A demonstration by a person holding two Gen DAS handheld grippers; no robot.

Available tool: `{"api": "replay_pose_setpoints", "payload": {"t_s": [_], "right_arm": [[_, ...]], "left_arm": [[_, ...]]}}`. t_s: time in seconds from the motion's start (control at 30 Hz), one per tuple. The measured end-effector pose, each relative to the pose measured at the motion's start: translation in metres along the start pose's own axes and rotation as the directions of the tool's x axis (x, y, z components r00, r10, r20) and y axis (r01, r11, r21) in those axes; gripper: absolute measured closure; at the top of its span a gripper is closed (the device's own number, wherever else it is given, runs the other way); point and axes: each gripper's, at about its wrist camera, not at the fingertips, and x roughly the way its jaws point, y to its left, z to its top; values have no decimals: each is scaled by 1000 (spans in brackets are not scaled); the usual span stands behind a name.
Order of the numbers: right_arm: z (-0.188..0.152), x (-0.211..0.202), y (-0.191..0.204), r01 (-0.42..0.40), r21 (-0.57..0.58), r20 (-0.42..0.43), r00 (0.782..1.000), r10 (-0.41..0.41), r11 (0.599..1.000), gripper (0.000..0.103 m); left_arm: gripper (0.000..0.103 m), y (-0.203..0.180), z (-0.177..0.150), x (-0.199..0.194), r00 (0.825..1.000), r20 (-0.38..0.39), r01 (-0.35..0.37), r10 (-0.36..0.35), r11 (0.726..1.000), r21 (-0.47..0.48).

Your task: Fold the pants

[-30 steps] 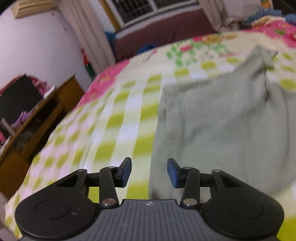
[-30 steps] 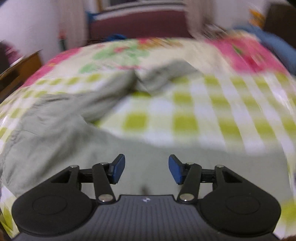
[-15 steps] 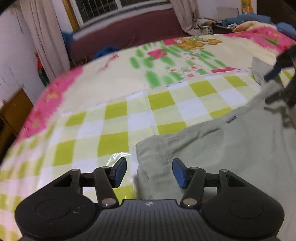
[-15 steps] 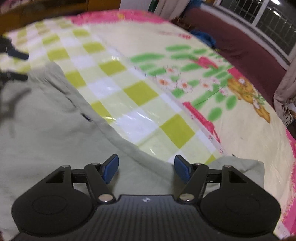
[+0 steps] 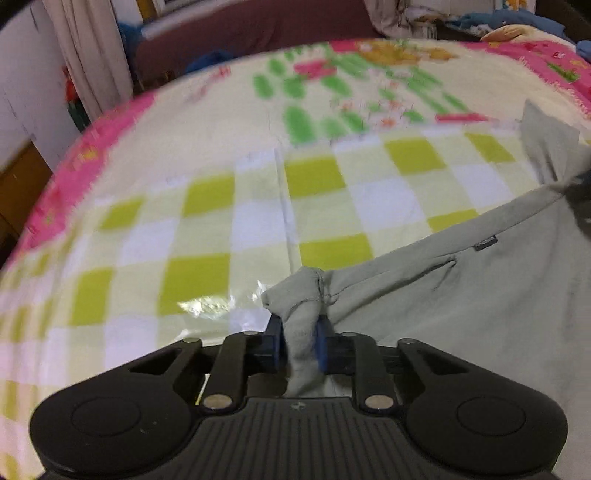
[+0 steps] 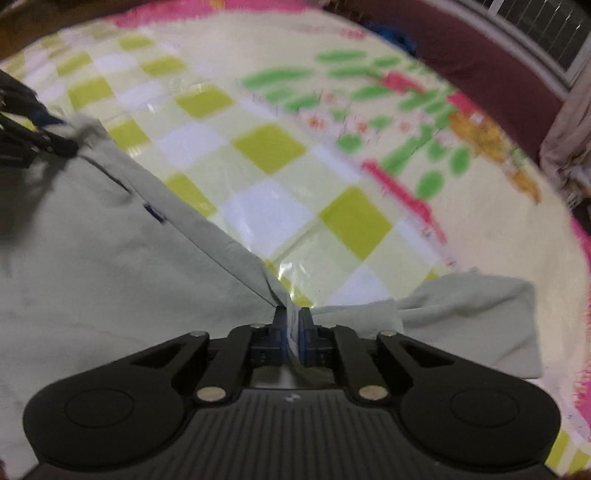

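Pale grey-green pants (image 5: 480, 306) lie on a bed with a yellow-green checked cover (image 5: 221, 221). My left gripper (image 5: 297, 332) is shut on a bunched corner of the pants' edge. In the right wrist view the pants (image 6: 92, 266) spread to the left and a loose part (image 6: 469, 317) lies to the right. My right gripper (image 6: 293, 325) is shut on a thin fold of the same edge. The left gripper (image 6: 55, 134) shows at the far left of the right wrist view, holding the cloth.
The bed cover has a pink border (image 5: 74, 162) and a floral panel (image 5: 351, 96). A dark red couch (image 5: 258, 33) stands past the bed under a window. A curtain (image 5: 85, 55) and a wooden cabinet (image 5: 18, 184) are at the left.
Both grippers were open above the pants' edge; now both have shut on it, the left on a bunched corner, the right on a thin fold.
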Motion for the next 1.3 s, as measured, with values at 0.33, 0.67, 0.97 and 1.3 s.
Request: {"api": "replay_pose_setpoints", "payload": {"t_s": [0.33,0.67,0.97,1.3], "right_arm": [[-100,-214,76,23,32,307,951,-32,999,97],[-192,-175,217,-16,-74,75,997,21,997,93],[-137,-188,272,5,-308,248,966,75,951,62],[-74,-107,350,53,-529,284,951,118,847,64]], "left_arm": [[72,25,-130,-202,947,320,77,-26,986,-146],[74,26,-279,-194,989,137,106,-55,910,-402],[54,-22,-266,-204,979,201,-34,36,999,-13],[53,-23,-273,-192,979,204,-16,4,998,57]]}}
